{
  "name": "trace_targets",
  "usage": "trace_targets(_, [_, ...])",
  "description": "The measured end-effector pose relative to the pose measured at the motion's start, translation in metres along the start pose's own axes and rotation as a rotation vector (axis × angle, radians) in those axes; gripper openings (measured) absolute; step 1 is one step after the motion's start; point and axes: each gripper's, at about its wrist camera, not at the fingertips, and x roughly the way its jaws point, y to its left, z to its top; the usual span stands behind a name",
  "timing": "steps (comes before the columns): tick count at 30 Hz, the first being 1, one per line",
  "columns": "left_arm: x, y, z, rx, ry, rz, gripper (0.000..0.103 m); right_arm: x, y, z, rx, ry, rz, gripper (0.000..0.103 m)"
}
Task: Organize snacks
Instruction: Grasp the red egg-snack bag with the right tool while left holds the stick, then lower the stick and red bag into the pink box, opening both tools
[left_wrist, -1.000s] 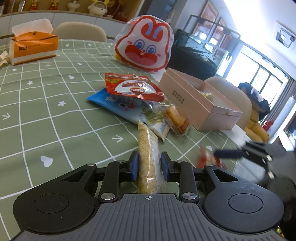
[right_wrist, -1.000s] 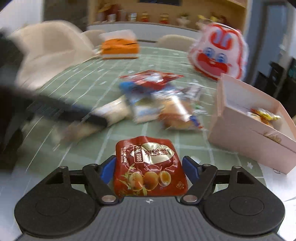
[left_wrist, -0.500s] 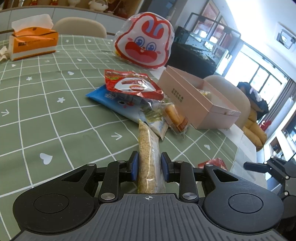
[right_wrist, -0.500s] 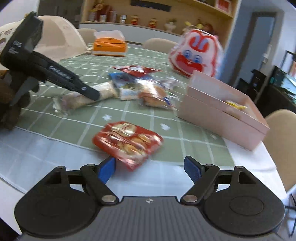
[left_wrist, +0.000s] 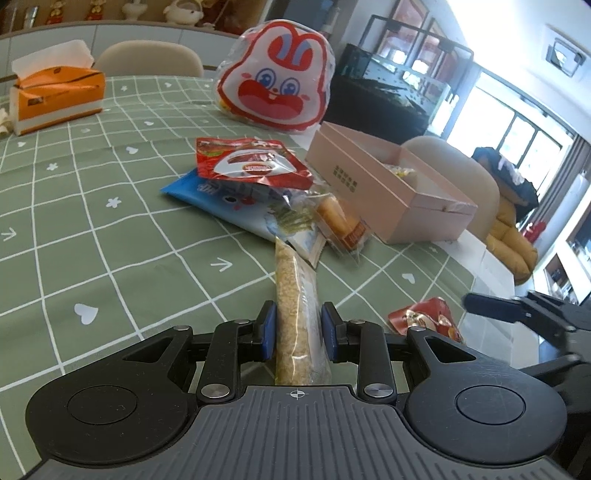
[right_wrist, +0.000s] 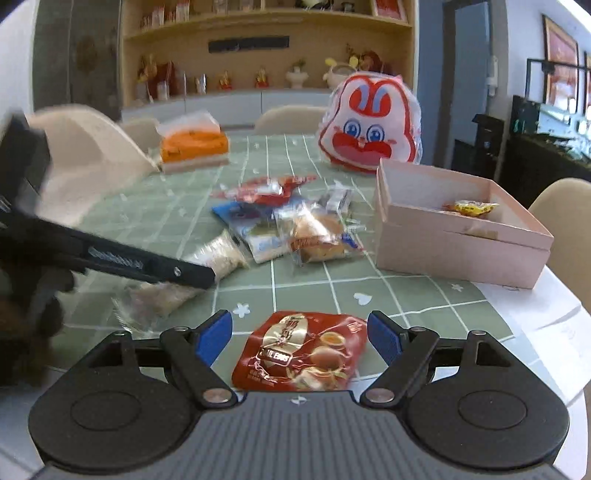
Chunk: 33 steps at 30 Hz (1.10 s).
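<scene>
A: What is nearest in the left wrist view?
B: The left gripper (left_wrist: 297, 334), at the bottom centre, with its blue pads pressed on both sides of a long clear grain packet (left_wrist: 295, 314). The packet runs up the middle of the frame over the green checked cloth (left_wrist: 110, 229) on the bench.

A: And the right one?
B: In its own view the right gripper (right_wrist: 299, 334) stands wide at the bottom of the frame. A red egg packet (right_wrist: 301, 354) lies flat between the pads, touching neither, near the edge of the cloth.

A: Is that packet in the left view too?
B: Yes, at the lower right, with one dark finger of the right gripper just right of it.

A: Further up?
B: At mid-frame a heap of snacks: a wrapped cake (right_wrist: 319, 236), a blue packet (left_wrist: 229, 199) under it, and a red pouch (left_wrist: 255, 166) on top of the blue one.

A: The box?
B: A pink box (right_wrist: 458, 240) sits open at the right of the heap, apart from it, with a yellow sweet (right_wrist: 471, 207) inside.

A: Farthest?
B: A rabbit-face bag (right_wrist: 369, 127) stands upright behind the box, and an orange tissue box (left_wrist: 59, 99) sits at the upper left.
</scene>
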Motion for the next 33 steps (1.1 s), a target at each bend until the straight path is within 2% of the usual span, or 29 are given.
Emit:
trace_targets(3, [0.0, -0.003, -0.001, 0.016, 0.003, 0.003, 0.031, 0.015, 0.009, 0.0, -0.046, 0.064, -0.057, 0.081])
trace_targets(8, [0.0, -0.002, -0.001, 0.012, 0.001, -0.001, 0.031, 0.013, 0.0, -0.002, -0.004, 0.06, -0.07, 0.081])
trace_targets(19, [-0.001, -0.009, -0.001, 0.051, 0.025, 0.008, 0.032, 0.018, -0.021, -0.003, 0.121, 0.103, -0.038, 0.081])
trace_targets(20, [-0.001, -0.012, -0.001, 0.059, 0.037, 0.006, 0.031, 0.018, -0.022, -0.004, 0.126, 0.098, -0.03, 0.077])
trace_targets(24, [-0.003, -0.027, -0.005, 0.075, 0.078, -0.013, 0.031, 0.01, -0.021, -0.006, 0.081, 0.08, -0.034, 0.073])
trace_targets(28, [-0.004, -0.044, -0.012, 0.089, 0.107, -0.022, 0.031, -0.005, -0.029, -0.008, 0.064, 0.055, 0.003, 0.072])
trace_targets(33, [-0.007, -0.069, -0.021, 0.107, 0.125, -0.019, 0.031, -0.033, -0.045, -0.007, 0.071, -0.017, 0.001, 0.072])
